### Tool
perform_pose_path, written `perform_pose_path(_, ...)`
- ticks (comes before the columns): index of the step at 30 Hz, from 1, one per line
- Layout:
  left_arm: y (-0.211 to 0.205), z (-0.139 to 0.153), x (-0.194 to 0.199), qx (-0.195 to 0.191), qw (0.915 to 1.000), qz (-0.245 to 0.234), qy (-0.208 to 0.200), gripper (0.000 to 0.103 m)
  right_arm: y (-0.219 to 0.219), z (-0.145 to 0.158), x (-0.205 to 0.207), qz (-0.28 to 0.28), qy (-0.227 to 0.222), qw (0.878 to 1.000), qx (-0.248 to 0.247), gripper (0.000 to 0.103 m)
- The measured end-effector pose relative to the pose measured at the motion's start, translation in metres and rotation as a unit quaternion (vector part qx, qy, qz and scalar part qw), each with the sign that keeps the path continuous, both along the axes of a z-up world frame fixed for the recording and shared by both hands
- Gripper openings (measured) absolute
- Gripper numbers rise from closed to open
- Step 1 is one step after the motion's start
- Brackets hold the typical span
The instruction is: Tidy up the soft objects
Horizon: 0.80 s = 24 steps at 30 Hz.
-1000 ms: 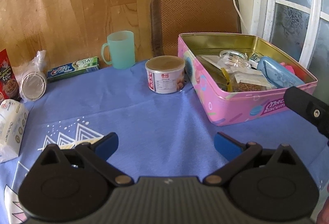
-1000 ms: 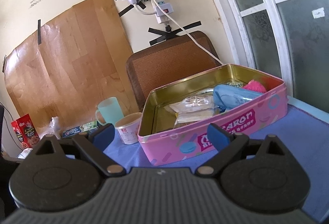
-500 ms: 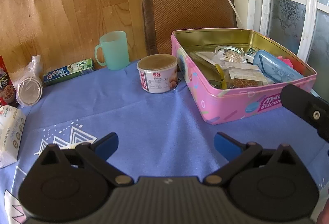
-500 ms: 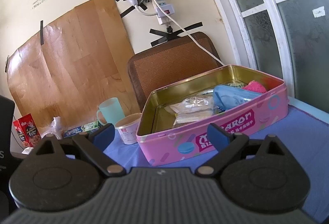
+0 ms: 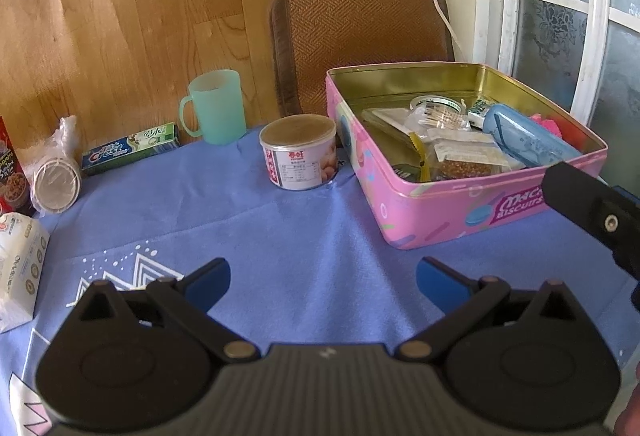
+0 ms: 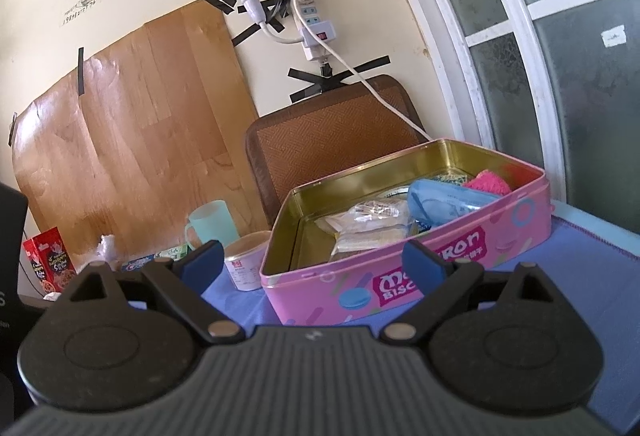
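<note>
An open pink biscuit tin [image 5: 432,211] stands on the blue tablecloth at the right; it also shows in the right wrist view [image 6: 400,288]. Inside lie clear packets [image 5: 464,155], a blue pouch [image 5: 528,139] and a pink fluffy cloth [image 6: 488,183]. My left gripper [image 5: 322,276] is open and empty above the cloth, short of the tin. My right gripper [image 6: 312,260] is open and empty, in front of the tin's near wall. Its black arm shows in the left wrist view [image 5: 592,211].
A round white can [image 5: 298,151] stands left of the tin. Behind it stand a green mug [image 5: 216,107], a toothpaste box [image 5: 128,147], a bagged stack of cups [image 5: 56,175], a red carton [image 5: 12,175] and a white packet [image 5: 18,268]. A brown chair back [image 5: 360,35] stands behind the table.
The left wrist view has shifted slightly, so the table items sit a little lower and further left. The right gripper is nearly still. Both grippers stay open.
</note>
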State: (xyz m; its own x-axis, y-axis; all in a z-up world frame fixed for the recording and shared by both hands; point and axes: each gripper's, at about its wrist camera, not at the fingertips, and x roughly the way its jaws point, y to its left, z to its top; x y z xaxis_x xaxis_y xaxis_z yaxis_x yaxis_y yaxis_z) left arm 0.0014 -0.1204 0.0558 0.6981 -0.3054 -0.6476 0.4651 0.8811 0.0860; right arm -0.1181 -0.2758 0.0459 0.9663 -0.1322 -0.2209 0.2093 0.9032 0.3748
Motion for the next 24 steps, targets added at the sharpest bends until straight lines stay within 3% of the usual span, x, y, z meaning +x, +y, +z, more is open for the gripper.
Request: perform_pose_path(24,0.0037,0.0045,-0.0037,-0.008,0.9998,-0.005,0.015,0.103,0.0032,0.0050,0.0037,0.011,0.005,1.000,-0.006,0.098)
